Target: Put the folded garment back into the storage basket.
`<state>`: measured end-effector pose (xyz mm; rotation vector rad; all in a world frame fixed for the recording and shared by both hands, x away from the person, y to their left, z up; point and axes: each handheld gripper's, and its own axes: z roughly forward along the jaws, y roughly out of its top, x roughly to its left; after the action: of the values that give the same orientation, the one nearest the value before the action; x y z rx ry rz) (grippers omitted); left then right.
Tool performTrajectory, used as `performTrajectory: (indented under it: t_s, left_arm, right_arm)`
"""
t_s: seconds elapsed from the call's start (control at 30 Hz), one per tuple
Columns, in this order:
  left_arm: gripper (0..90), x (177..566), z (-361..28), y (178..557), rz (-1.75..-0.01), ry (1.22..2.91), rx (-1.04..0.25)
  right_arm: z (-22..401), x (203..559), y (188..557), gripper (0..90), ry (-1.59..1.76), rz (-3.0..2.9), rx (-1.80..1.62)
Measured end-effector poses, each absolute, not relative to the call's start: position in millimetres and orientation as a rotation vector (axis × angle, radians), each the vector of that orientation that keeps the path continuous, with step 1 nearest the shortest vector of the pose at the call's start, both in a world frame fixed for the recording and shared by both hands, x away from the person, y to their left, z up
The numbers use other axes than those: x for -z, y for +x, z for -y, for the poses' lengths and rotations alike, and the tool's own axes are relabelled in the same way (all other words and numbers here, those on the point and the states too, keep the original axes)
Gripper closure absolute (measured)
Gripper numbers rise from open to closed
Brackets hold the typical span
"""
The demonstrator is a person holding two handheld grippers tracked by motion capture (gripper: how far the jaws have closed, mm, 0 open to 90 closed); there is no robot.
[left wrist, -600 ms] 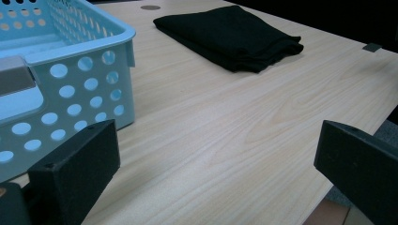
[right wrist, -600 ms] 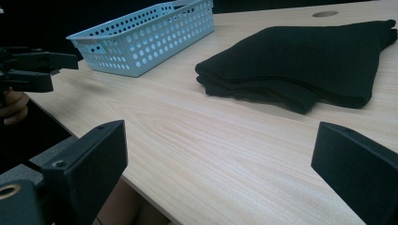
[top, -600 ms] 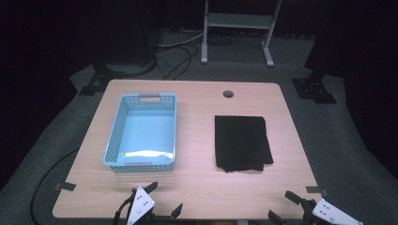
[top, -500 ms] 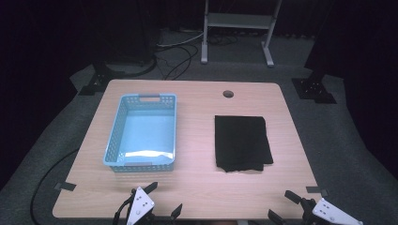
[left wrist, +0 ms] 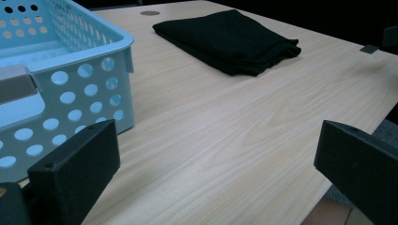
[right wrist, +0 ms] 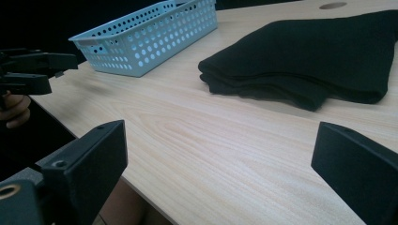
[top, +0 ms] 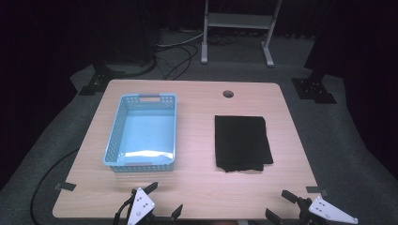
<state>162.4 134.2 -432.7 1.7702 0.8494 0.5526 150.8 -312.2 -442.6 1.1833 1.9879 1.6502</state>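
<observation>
High view: fixed above near edge, looks fwd/down over whole table (top: 197,187). Left gripper view: low at near edge, close to basket (left wrist: 70,70), faces cloth (left wrist: 230,40). Right gripper view: low, near cloth (right wrist: 305,61), faces basket (right wrist: 150,37). All three share basket + cloth.

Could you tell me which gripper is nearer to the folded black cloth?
Right. The right gripper sits just below the cloth; the left gripper is below the basket.
</observation>
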Motion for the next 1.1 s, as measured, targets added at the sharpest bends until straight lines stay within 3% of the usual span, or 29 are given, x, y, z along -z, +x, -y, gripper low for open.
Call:
performTrajectory:
  t_s: [1.1]
  left_arm:
    - [0.0,430.3,-137.5,162.4,-0.836,1.736,-0.529]
  right_arm:
    - [301.8,412.0,227.9,3.7,1.189,-2.155,-1.686]
